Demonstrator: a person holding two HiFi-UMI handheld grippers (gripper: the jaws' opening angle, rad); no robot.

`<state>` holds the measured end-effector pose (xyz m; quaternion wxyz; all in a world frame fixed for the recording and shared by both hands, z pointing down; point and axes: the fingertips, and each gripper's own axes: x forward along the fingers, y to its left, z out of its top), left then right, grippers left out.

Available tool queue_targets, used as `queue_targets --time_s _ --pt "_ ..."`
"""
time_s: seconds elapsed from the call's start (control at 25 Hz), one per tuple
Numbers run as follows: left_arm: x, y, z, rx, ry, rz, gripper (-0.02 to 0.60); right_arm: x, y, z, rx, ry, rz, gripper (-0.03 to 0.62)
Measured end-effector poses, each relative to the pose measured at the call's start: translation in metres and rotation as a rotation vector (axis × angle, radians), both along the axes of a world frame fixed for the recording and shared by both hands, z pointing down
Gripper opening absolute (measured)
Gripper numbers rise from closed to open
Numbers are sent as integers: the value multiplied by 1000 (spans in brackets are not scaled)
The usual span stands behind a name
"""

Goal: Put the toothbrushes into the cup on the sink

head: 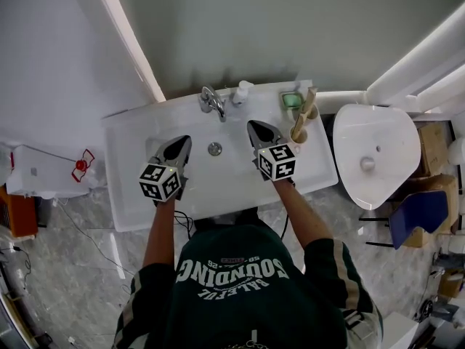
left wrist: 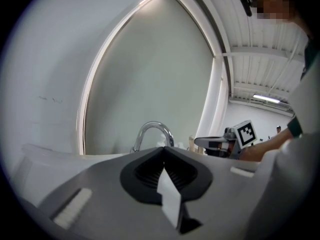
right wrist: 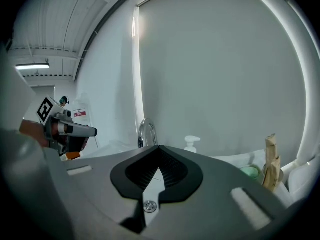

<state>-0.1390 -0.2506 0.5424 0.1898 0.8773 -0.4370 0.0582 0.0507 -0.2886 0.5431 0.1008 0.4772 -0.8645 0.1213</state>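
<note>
From the head view, both grippers hang over the basin of the white sink (head: 123,195). The left gripper (head: 182,142) is toward the basin's left side and the right gripper (head: 256,126) toward its right, with the drain (head: 214,149) between them. Along the rear edge stand the faucet (head: 212,102), a soap dispenser (head: 242,91) and a green soap dish (head: 292,100). Near the right rear corner a tan cup (head: 298,134) holds the wooden toothbrushes (head: 308,109), which lean outward just beside the right gripper's body. A toilet (head: 374,155) sits past the sink's right edge.

In the left gripper view the jaws are pressed together with nothing in them. The faucet (left wrist: 152,133) arcs ahead.

In the right gripper view the jaws are likewise closed and empty. The faucet (right wrist: 146,133) and dispenser (right wrist: 191,144) stand ahead — the toothbrushes (right wrist: 271,159) far right, behind the soap dish (right wrist: 250,171).
</note>
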Motion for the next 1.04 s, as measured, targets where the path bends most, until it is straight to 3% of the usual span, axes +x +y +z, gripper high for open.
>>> queue_targets --time_s 1.04 --pt "0 2 -3 18 -13 9 51 5 10 -5 0 -6 -4 3"
